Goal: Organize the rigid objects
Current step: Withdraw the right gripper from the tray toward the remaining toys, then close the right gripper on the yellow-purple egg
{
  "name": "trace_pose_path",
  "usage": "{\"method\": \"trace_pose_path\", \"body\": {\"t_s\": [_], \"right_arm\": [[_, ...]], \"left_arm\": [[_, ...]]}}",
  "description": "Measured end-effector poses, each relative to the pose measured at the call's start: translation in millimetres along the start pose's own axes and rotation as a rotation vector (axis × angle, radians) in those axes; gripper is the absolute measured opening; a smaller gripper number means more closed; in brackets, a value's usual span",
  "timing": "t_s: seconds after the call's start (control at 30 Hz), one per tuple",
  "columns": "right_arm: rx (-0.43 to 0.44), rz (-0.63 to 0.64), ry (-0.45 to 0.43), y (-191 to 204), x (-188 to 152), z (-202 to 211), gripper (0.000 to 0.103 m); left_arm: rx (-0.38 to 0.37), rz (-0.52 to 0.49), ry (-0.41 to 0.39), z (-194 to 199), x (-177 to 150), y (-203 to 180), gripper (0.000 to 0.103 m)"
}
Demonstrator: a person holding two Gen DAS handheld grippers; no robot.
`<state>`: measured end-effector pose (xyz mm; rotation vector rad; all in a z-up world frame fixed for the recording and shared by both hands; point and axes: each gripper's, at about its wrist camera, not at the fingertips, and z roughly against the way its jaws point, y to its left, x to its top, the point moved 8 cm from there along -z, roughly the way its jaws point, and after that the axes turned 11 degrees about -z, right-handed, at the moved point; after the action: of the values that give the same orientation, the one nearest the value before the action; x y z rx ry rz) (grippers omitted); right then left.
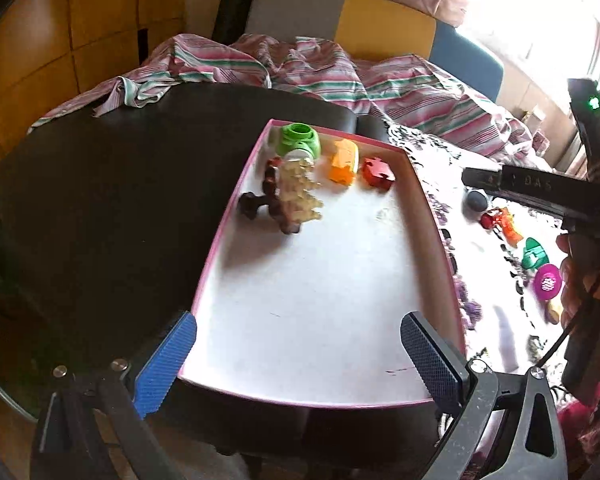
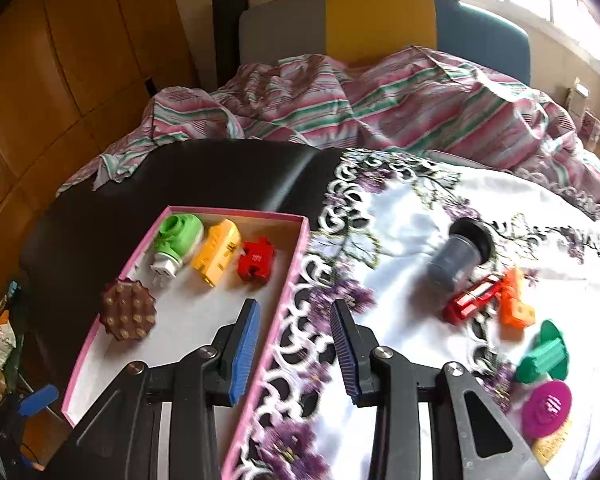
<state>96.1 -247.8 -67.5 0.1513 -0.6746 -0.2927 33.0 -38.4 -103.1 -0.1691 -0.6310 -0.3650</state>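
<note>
Pink-rimmed box (image 2: 296,276) stood on a dark table (image 1: 100,200), its right side beside a lace cloth (image 2: 400,220).

In the box, far end: green toy (image 2: 179,236), yellow piece (image 2: 217,254), red puzzle piece (image 2: 256,260) in a row; brown studded disc (image 2: 128,315) at the box's left wall.

Right of the box, on the cloth: grey cup (image 2: 458,254) on its side, red car (image 2: 474,298), orange piece (image 2: 514,308), green piece (image 2: 542,358), magenta disc (image 2: 548,408).

Left gripper (image 1: 298,360): spread wide over the box's near end, empty.

Right gripper (image 2: 294,344): spread, empty, straddling the box's right wall.
</note>
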Motion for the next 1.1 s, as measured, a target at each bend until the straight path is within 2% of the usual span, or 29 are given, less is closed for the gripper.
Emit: {"method": "trace_pose_path", "body": {"t_s": [0.17,0.3,0.53,0.87,1.1], "right_arm": [[-0.055,0.013,-0.001,-24.4,-11.4,15.7,0.036],[-0.103,0.005,0.012,-52.0,-23.2,25.4,0.036],[-0.158,-0.066,0.089,-113.6,-57.2,45.5,0.036],[-0.231,-0.345,0.068,-219.4,-75.1,95.1,0.036],[-0.211,-0.539,0.067,-266.6,-71.9,97.9,0.042]], "left_arm": [[-0.054,0.004,-0.033,6.0,-0.7,-16.0,0.103],[-0.076,-0.033,-0.040,8.9,0.4,-31.1,0.103],[-0.120,-0.103,-0.035,10.8,-2.0,-57.2,0.103],[-0.171,-0.169,-0.028,11.1,0.5,-94.5,0.103],[-0.172,-0.204,-0.017,9.8,-2.9,-107.3,0.103]]}}
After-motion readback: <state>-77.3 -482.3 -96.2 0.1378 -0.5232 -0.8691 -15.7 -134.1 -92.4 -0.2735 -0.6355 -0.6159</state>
